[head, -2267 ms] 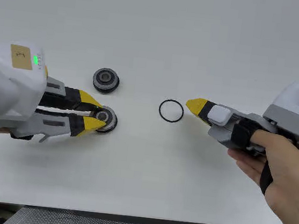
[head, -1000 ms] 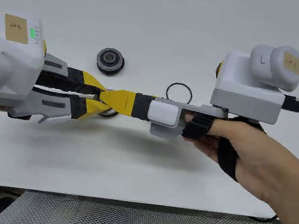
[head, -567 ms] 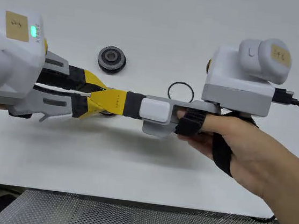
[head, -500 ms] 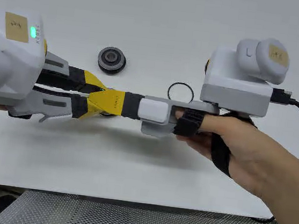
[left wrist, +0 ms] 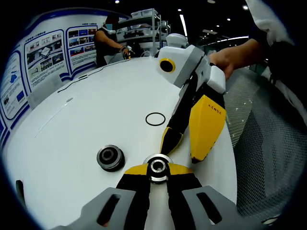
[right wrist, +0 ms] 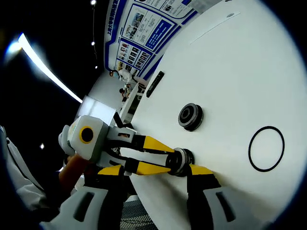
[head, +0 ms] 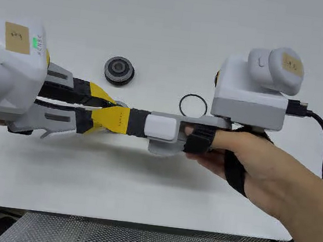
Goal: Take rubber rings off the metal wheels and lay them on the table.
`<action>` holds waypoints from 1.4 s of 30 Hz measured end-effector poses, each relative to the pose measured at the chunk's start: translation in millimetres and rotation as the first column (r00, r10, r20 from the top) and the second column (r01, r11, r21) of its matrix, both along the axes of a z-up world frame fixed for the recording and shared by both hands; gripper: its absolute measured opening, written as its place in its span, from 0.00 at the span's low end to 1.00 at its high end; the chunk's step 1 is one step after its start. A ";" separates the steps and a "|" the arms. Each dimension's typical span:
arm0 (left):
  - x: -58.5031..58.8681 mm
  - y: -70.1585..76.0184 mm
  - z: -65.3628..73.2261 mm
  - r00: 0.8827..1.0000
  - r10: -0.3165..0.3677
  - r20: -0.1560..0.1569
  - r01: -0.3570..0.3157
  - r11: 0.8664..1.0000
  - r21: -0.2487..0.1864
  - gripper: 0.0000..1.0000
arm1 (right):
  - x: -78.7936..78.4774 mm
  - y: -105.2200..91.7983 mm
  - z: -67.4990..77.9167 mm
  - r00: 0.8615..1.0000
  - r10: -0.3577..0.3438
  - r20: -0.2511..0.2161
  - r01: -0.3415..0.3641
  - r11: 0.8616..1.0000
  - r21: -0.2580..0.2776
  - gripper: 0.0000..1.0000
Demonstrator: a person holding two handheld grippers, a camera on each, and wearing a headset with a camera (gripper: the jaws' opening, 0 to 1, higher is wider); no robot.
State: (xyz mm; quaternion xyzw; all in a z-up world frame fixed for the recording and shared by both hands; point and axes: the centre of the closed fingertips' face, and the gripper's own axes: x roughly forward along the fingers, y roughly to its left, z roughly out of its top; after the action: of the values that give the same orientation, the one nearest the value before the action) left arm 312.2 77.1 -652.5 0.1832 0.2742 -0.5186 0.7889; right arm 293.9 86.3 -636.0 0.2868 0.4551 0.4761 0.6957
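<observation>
The left gripper (left wrist: pixel 158 168) is clamping its yellow-tipped jaws on a small round metal wheel (left wrist: pixel 158 166) down at the white table (left wrist: pixel 96 110). The right gripper (left wrist: pixel 182 155) is holding its jaws apart, with the tips at that wheel's rim. A second black-rimmed metal wheel (left wrist: pixel 110 157) and a thin black rubber ring (left wrist: pixel 155 119) are lying apart nearby.

No words clear enough to read.
Tiny letters on the right gripper (left wrist: pixel 186 146), scribbled tan stickers (head: pixel 17 37), wall posters (left wrist: pixel 43 48): all too blurry.
</observation>
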 end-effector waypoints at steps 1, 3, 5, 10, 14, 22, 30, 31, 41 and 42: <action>0.0 0.0 0.1 1.000 0.000 0.000 0.000 1.000 0.001 0.13 | 0.4 -0.1 0.2 1.000 -0.001 0.002 0.001 1.000 0.000 0.54; 0.1 0.0 0.1 1.000 0.000 -0.001 0.000 1.000 0.001 0.13 | 4.9 -1.2 0.0 1.000 -0.018 0.020 0.018 1.000 -0.008 0.54; 0.2 0.0 0.1 1.000 0.000 0.000 0.000 1.000 0.001 0.13 | 8.5 -2.0 -0.7 0.999 -0.030 0.021 0.030 0.999 -0.014 0.55; 0.4 0.1 0.0 1.000 -0.002 0.000 0.002 1.000 0.002 0.13 | 9.1 3.6 1.2 1.000 -0.020 0.017 0.020 1.000 -0.015 0.65; 0.5 0.1 -0.1 1.000 -0.001 0.001 0.001 1.000 0.003 0.13 | 5.2 8.4 1.3 1.000 0.006 0.021 -0.005 0.999 -0.054 0.68; 0.8 -0.6 0.1 1.000 -0.004 0.002 0.004 1.000 0.007 0.13 | 4.3 11.9 1.5 0.997 0.059 0.049 -0.053 0.992 -0.116 0.74; 0.9 -0.3 -0.2 1.000 -0.002 0.002 0.002 1.000 0.006 0.13 | -1.8 8.4 -1.2 0.996 0.080 0.031 -0.076 0.990 -0.119 0.70; 0.9 -0.3 -0.2 1.000 -0.001 0.002 0.001 1.000 0.006 0.13 | -2.1 8.1 -1.0 0.997 0.076 0.034 -0.072 0.990 -0.118 0.70; 0.8 0.1 -0.4 1.000 -0.001 0.002 0.001 1.000 0.004 0.13 | 5.7 3.5 2.8 1.000 0.021 0.011 -0.020 0.997 -0.072 0.63; 0.8 0.1 -0.3 1.000 -0.001 0.002 0.001 1.000 0.004 0.13 | 6.2 3.4 2.7 1.000 0.019 0.010 -0.018 0.997 -0.072 0.62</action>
State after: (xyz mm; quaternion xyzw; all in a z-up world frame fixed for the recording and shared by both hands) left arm 313.0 77.2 -652.8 0.1855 0.2745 -0.5182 0.7885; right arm 300.1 89.7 -633.4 0.2546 0.4707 0.4675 0.7036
